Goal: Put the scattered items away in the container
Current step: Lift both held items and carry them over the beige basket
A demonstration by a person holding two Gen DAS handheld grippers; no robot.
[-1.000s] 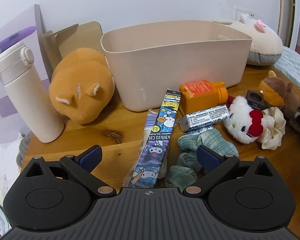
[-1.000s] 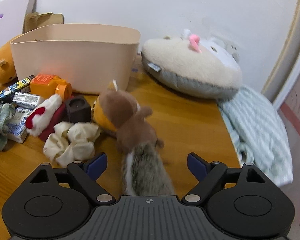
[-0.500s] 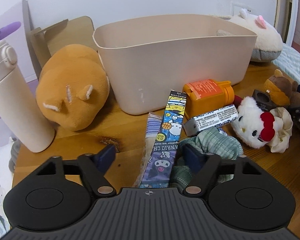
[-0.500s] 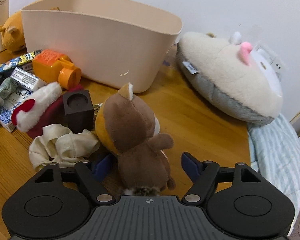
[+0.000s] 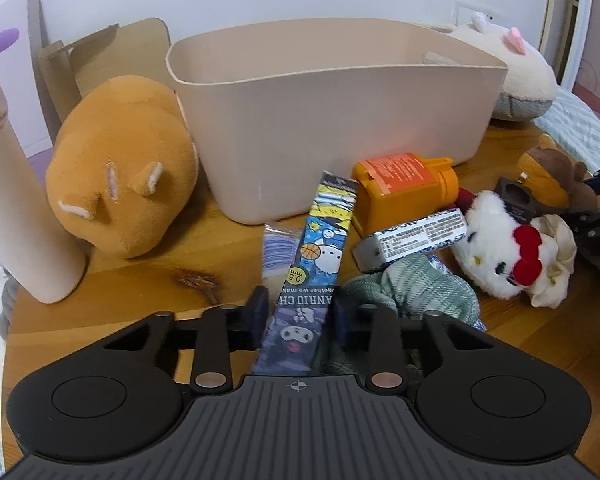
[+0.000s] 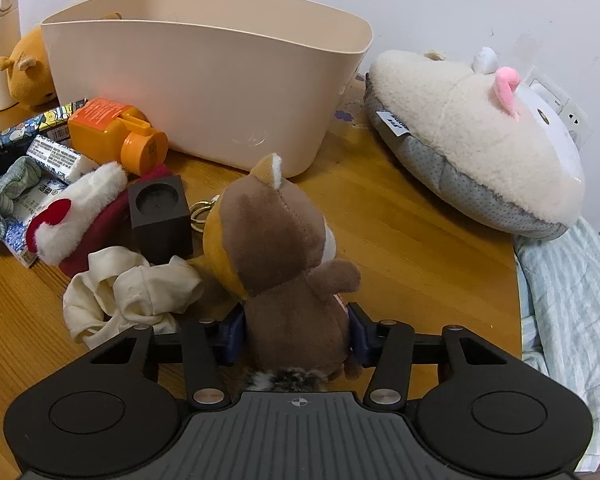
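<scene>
Both grabs made: left gripper (image 5: 300, 316) clamps the pen pack (image 5: 314, 264), right gripper (image 6: 296, 330) squeezes the squirrel (image 6: 288, 256); next, lift both over the bin (image 5: 332, 120) rim

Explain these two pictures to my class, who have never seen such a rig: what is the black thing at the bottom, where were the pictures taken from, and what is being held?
There is no robot. A person holds one pair of black tongs in each hand, and each pair carries a camera looking forward along its two blue-padded fingers. In the left view, the left tongs close around a long flat cartoon-printed packet. In the right view, the right tongs squeeze a brown plush squirrel. On the wooden table stands a beige plastic tub, with an orange plush animal, an orange bottle, a white plush with a red bow and a green cloth around it.
</scene>
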